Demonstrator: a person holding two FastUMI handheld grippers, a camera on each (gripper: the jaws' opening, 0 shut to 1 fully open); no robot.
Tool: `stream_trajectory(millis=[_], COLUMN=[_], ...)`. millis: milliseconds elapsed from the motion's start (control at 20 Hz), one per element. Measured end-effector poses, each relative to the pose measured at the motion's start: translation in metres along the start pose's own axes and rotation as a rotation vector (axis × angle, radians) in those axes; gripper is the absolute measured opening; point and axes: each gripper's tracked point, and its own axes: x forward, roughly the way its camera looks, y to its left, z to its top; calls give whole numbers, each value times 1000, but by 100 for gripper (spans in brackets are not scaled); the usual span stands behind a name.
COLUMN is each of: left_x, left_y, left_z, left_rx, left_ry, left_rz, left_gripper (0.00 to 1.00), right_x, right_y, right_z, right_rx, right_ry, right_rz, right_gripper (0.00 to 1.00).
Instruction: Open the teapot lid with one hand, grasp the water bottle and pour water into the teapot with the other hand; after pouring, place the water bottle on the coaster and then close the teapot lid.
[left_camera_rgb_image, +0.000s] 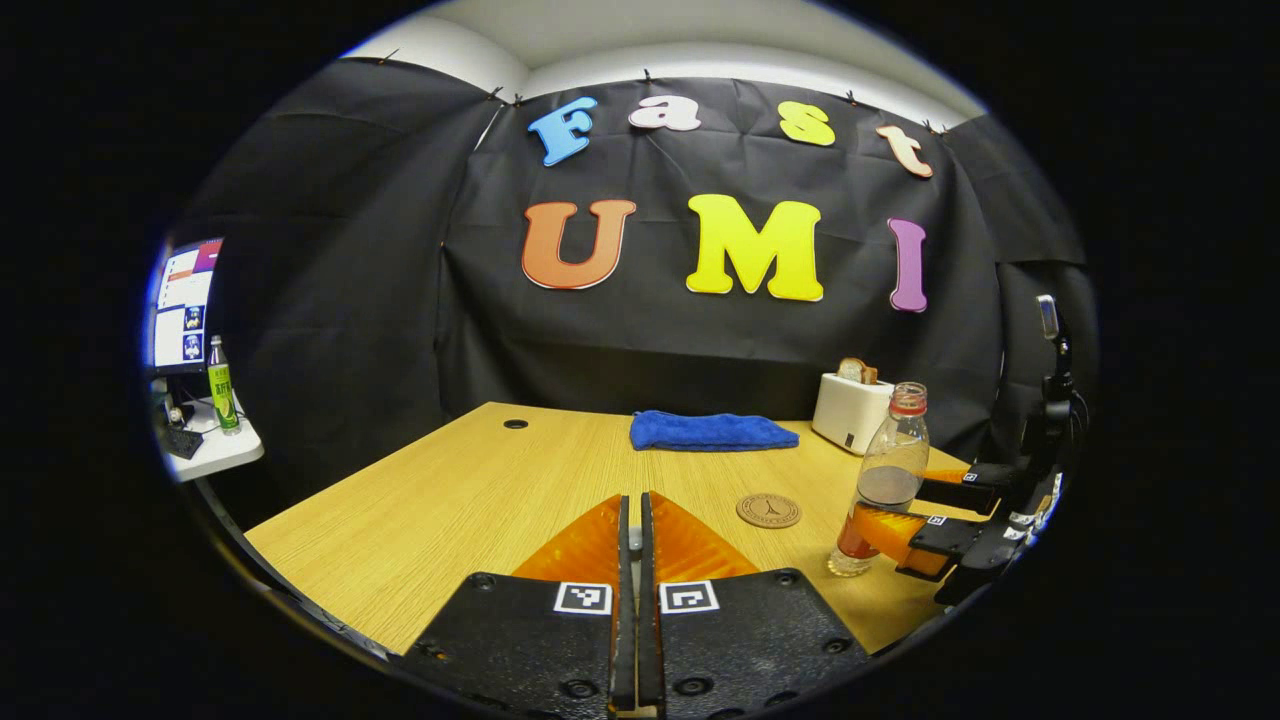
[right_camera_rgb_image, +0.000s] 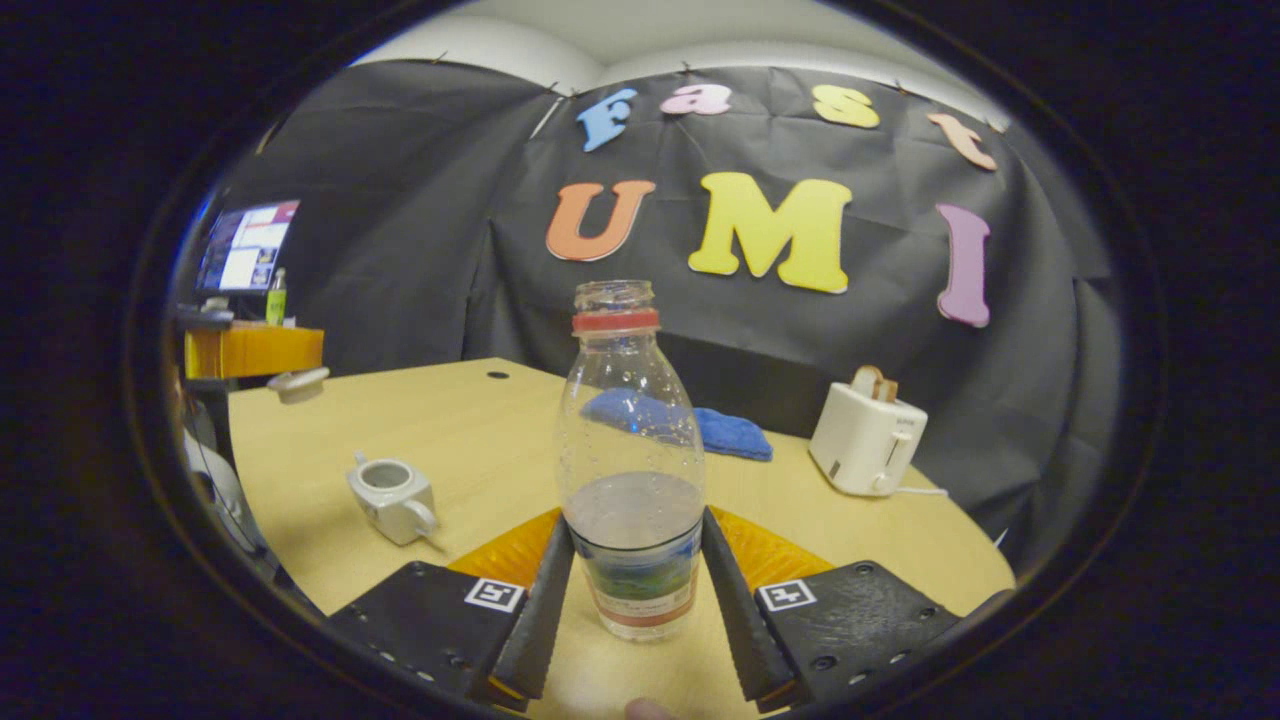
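A clear water bottle (right_camera_rgb_image: 630, 470) with no cap and some water in it stands on the wooden table (right_camera_rgb_image: 480, 420). My right gripper (right_camera_rgb_image: 637, 520) is shut on its lower body, one finger on each side. In the left gripper view the water bottle (left_camera_rgb_image: 893, 470) stands just right of a round brown coaster (left_camera_rgb_image: 768, 510), with the right gripper (left_camera_rgb_image: 905, 508) reaching in from the right. The white teapot (right_camera_rgb_image: 392, 497) sits open on the table. My left gripper (left_camera_rgb_image: 631, 500) is shut; in the right gripper view the left gripper (right_camera_rgb_image: 255, 350) holds the white teapot lid (right_camera_rgb_image: 298, 383) above the table's left edge.
A folded blue cloth (left_camera_rgb_image: 712, 430) lies at the back of the table. Beside it at the back right stands a white toaster (left_camera_rgb_image: 850, 410) with bread in it. A side table (left_camera_rgb_image: 215, 445) with a screen and a green bottle (left_camera_rgb_image: 221, 385) is off to the left.
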Motion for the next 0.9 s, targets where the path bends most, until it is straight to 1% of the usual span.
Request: stream_trajectory(millis=[200, 250, 300, 450, 600, 750, 900], left_x=[1, 0, 1, 1, 1, -1, -3], left_y=[10, 13, 15, 23, 28, 34, 34], left_z=[9, 10, 9, 10, 6, 7, 10], left_rx=[-3, 3, 13, 49, 45, 51, 60], left_ry=[-23, -27, -24, -22, -6, -4, -13], left_rz=[9, 11, 10, 3, -6, 5, 0], left_gripper=[4, 7, 4, 3, 4, 3, 3], right_x=[10, 12, 16, 23, 35, 44, 48], right_y=[0, 2, 3, 12, 22, 31, 41], right_z=[15, 17, 16, 17, 17, 16, 10], right_rx=[-308, -379, -445, -645, -800, -936, -1044], right_ry=[-27, -33, -37, -62, -74, -87, -98], right_rz=[-36, -42, -47, -70, -76, -90, -84], right_gripper=[70, 70, 70, 70, 70, 70, 71])
